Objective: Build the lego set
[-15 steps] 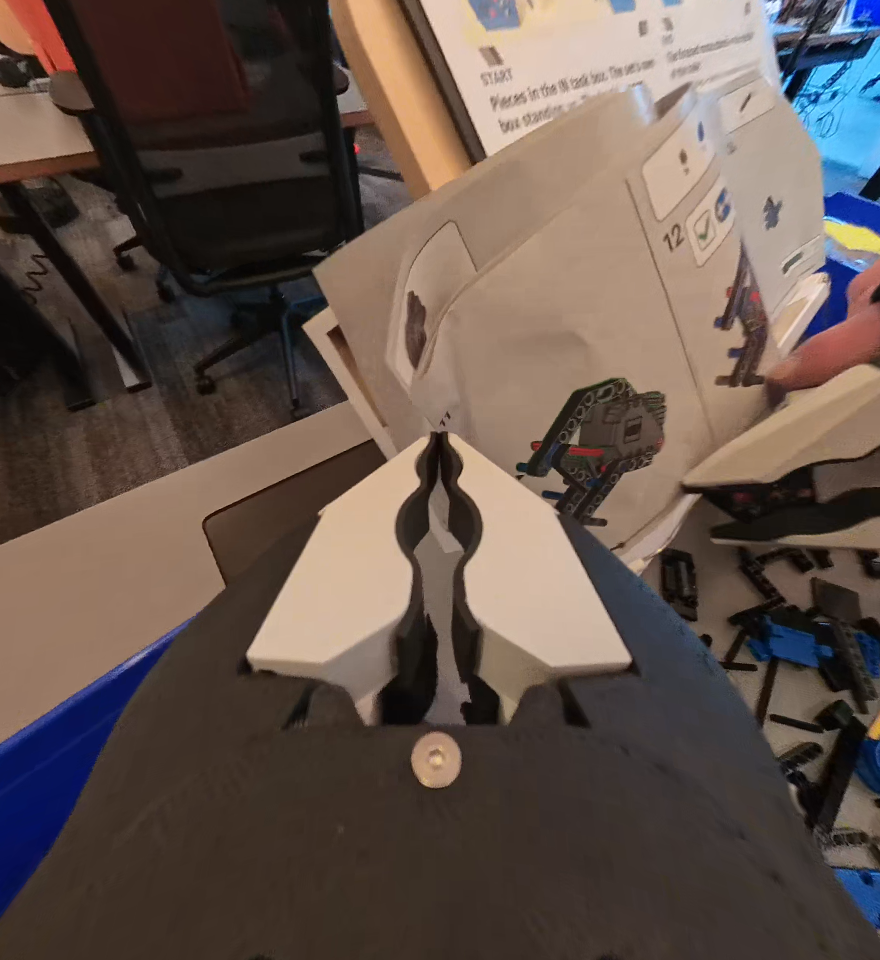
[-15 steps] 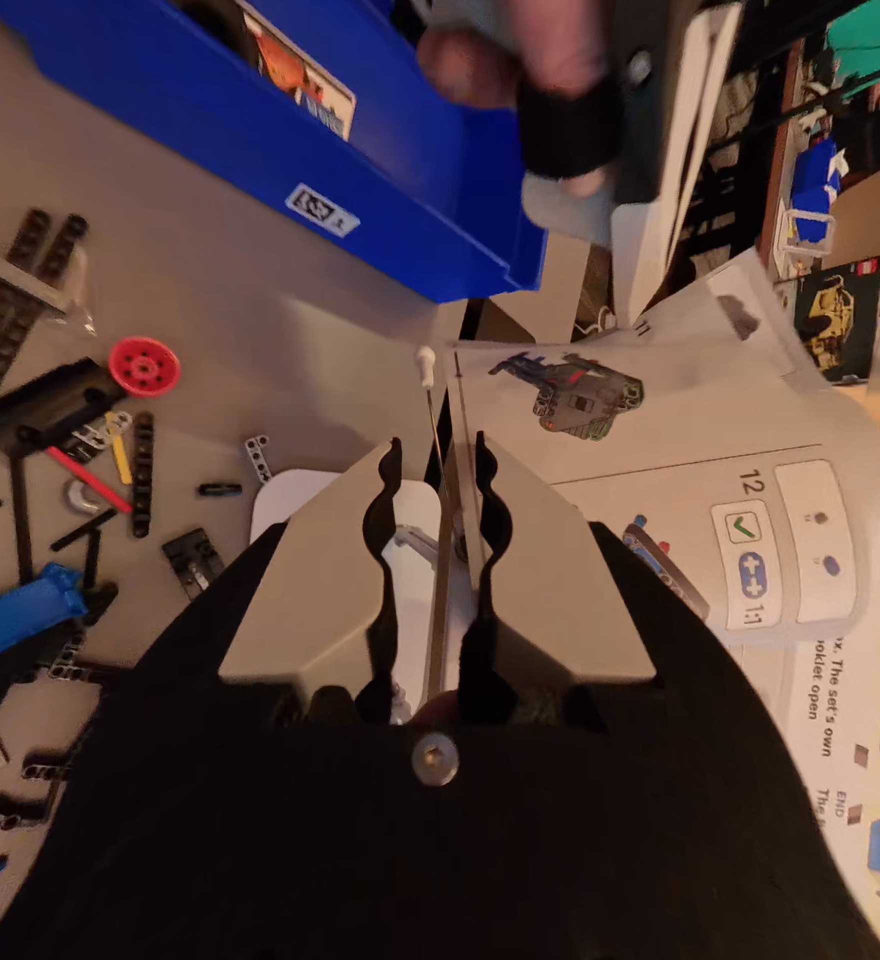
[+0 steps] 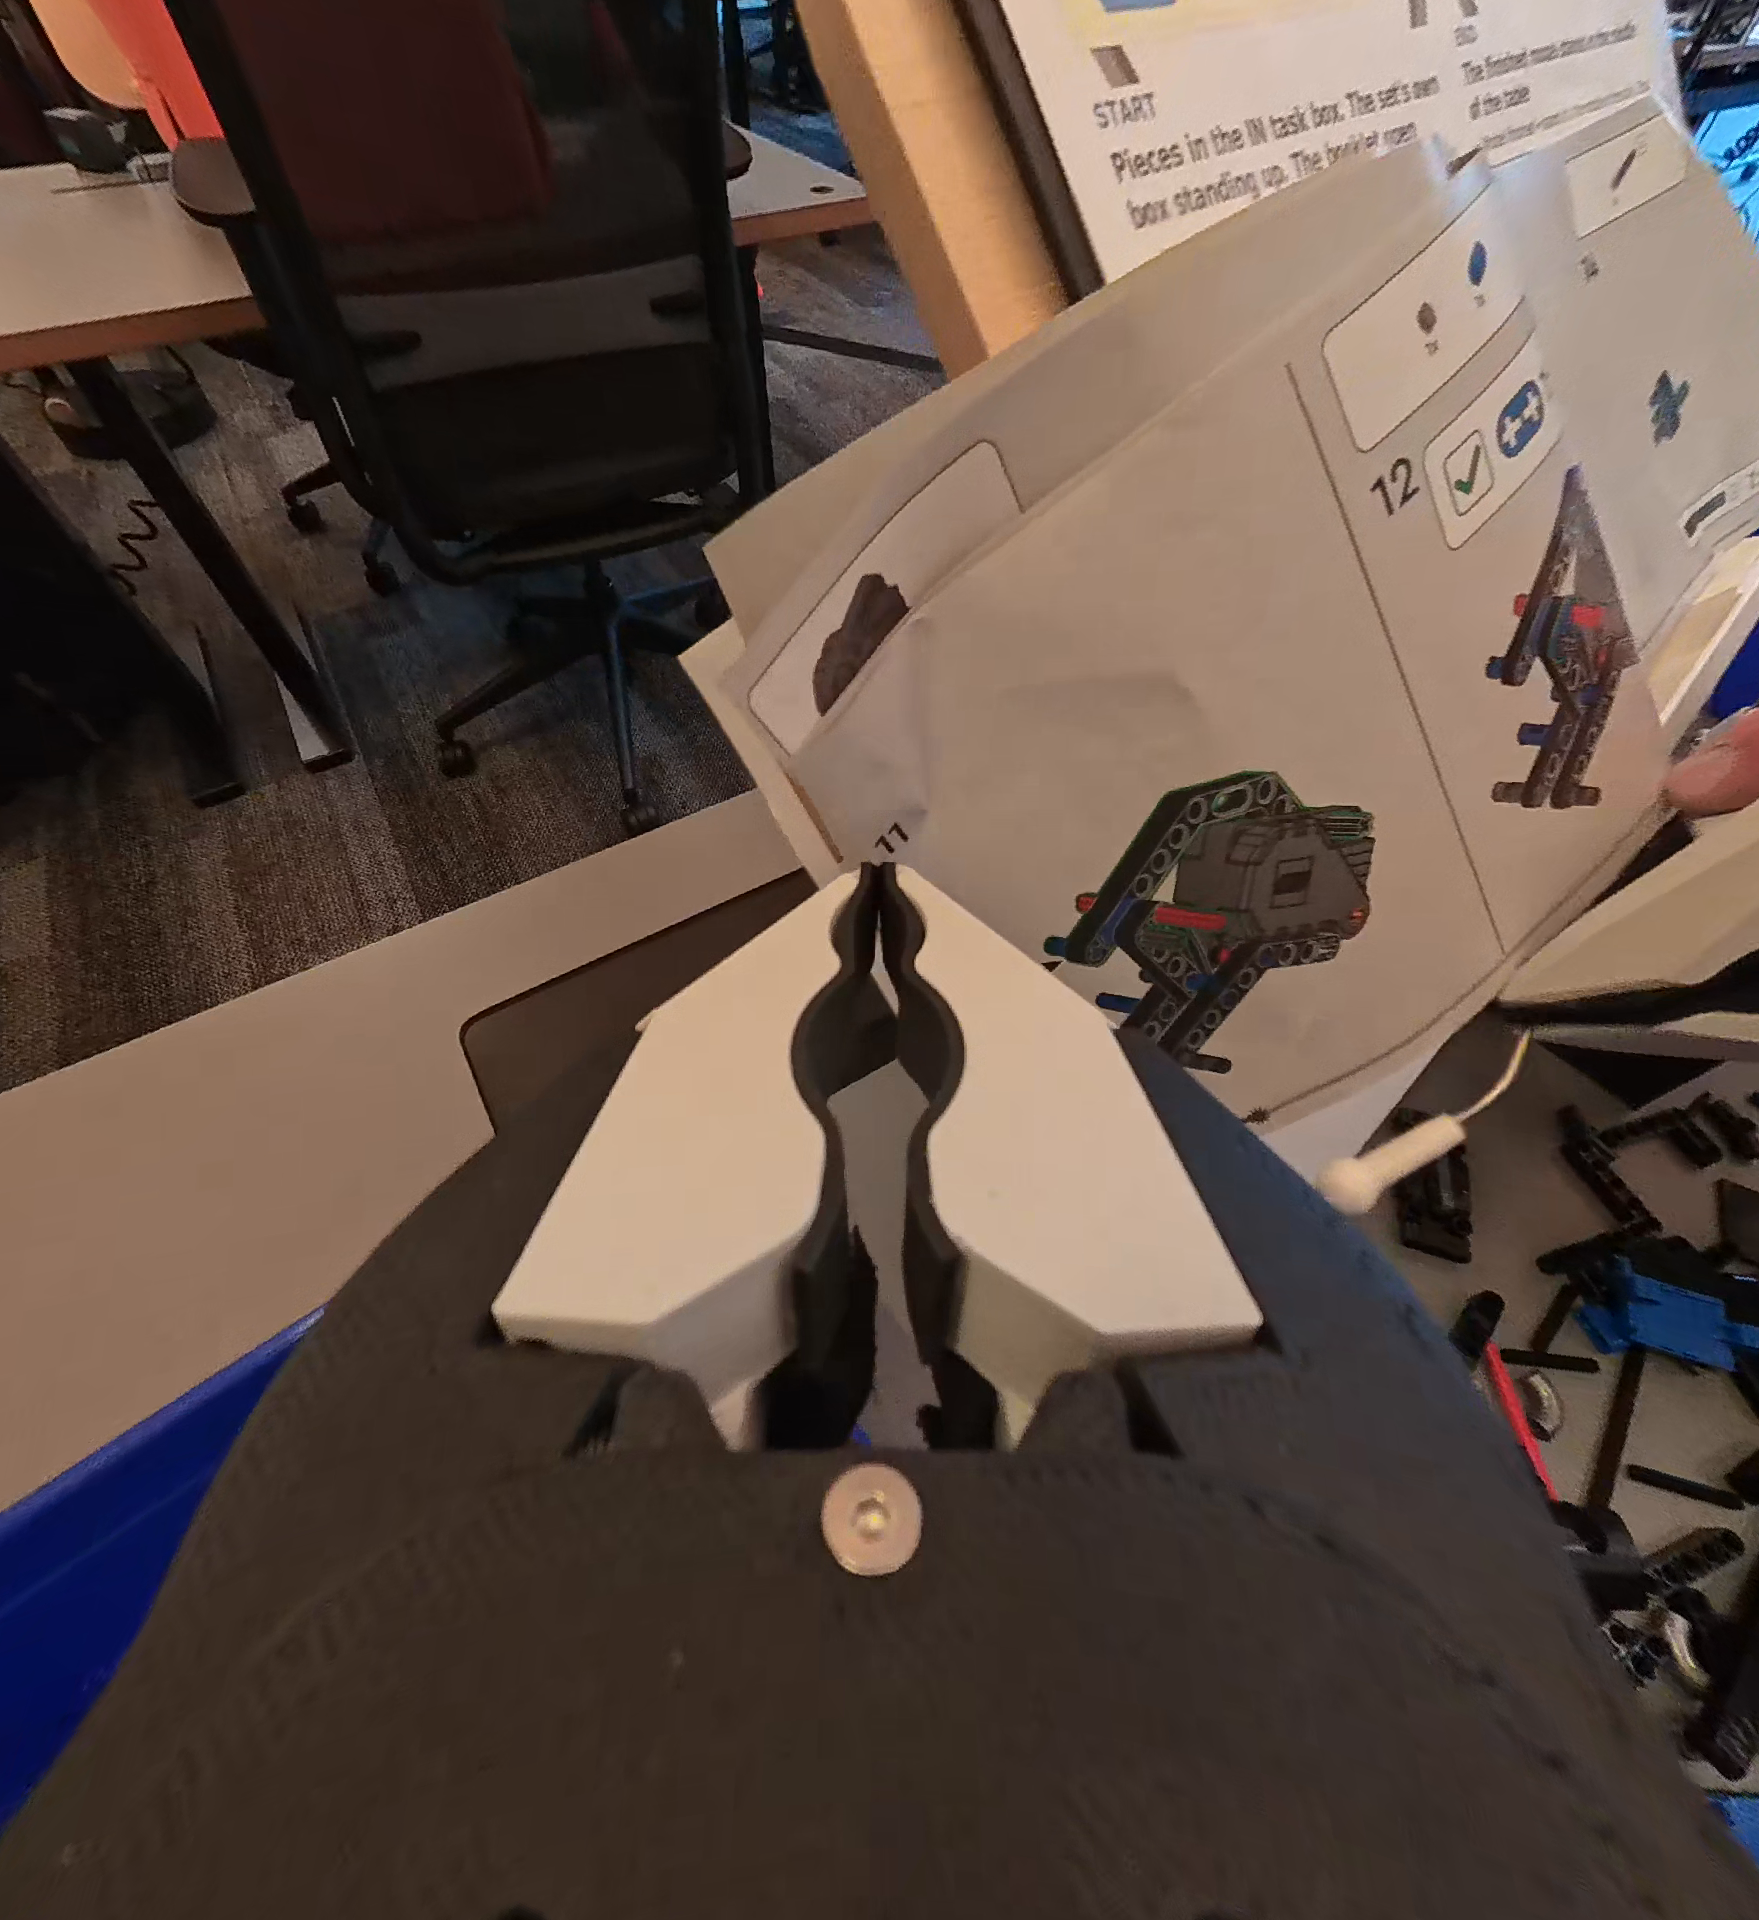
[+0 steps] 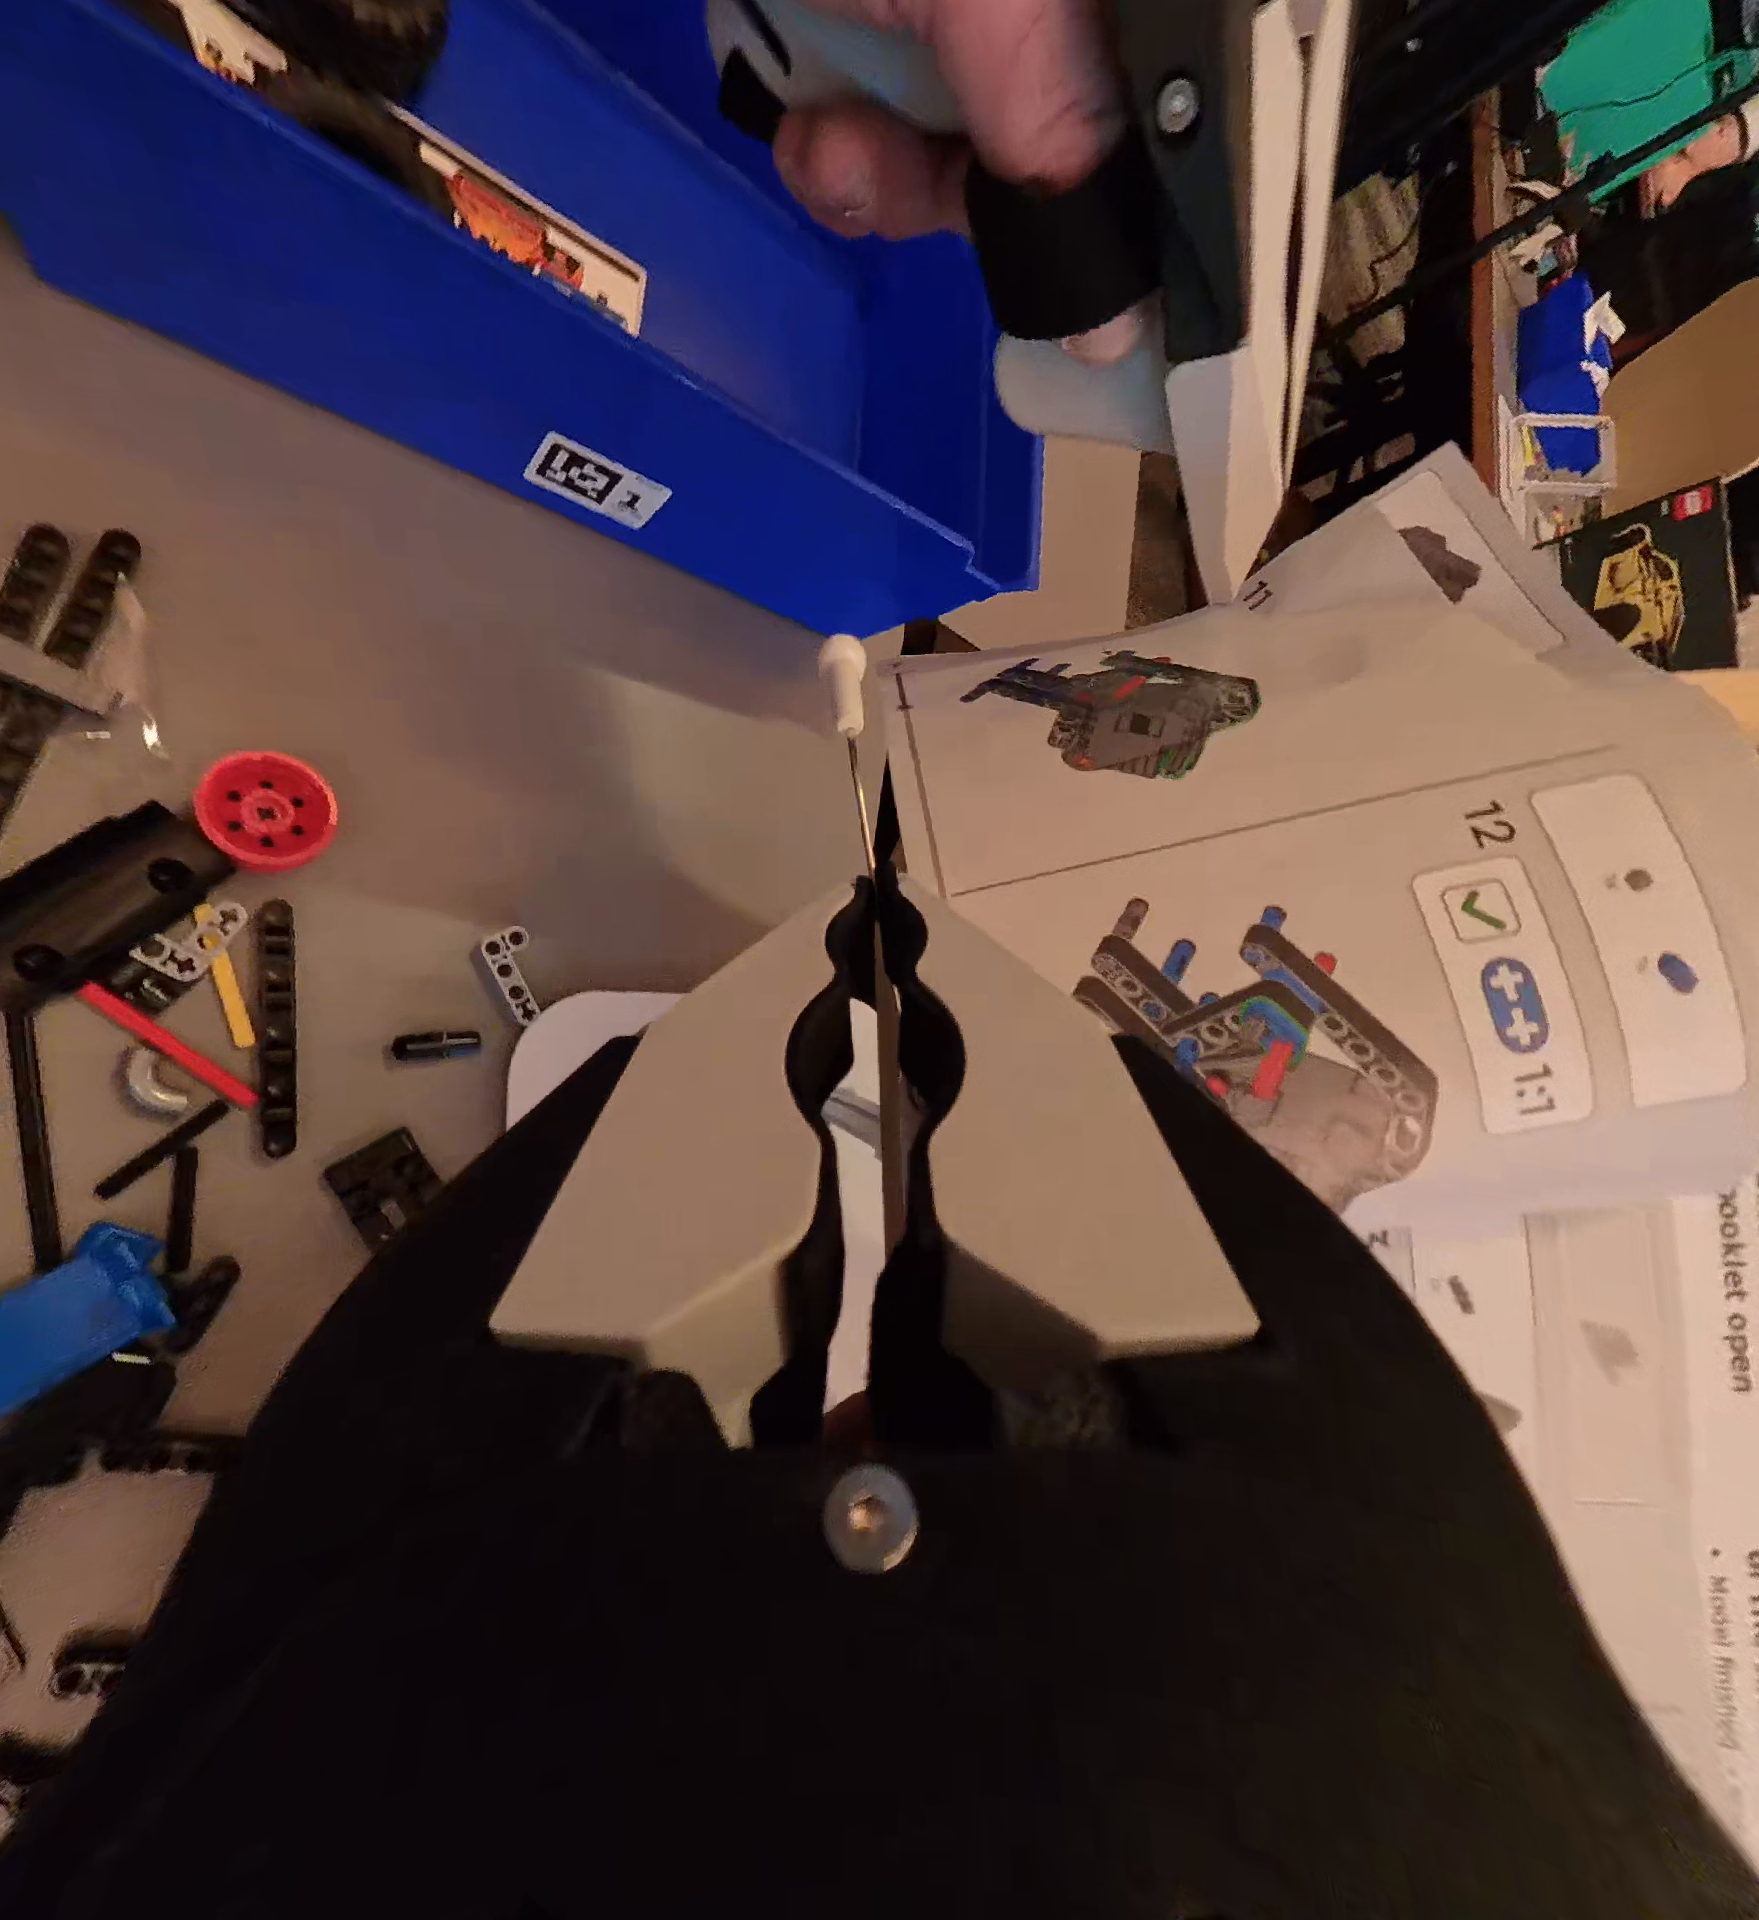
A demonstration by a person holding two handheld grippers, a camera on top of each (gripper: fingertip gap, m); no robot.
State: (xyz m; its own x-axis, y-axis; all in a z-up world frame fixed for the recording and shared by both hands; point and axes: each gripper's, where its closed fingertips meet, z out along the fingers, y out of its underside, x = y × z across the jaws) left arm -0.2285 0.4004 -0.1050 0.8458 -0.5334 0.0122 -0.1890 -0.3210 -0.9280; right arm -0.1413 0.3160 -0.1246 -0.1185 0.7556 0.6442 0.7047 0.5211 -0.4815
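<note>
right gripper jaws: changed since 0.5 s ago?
Yes. The right gripper has closed: its jaws, apart before, now pinch the booklet page edge. The red wheel on the table sits at about the same place.

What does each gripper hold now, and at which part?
The left gripper pinches the instruction booklet's page at its lower corner. The right gripper is shut on the page's edge, beside a thin white-tipped rod.
</note>
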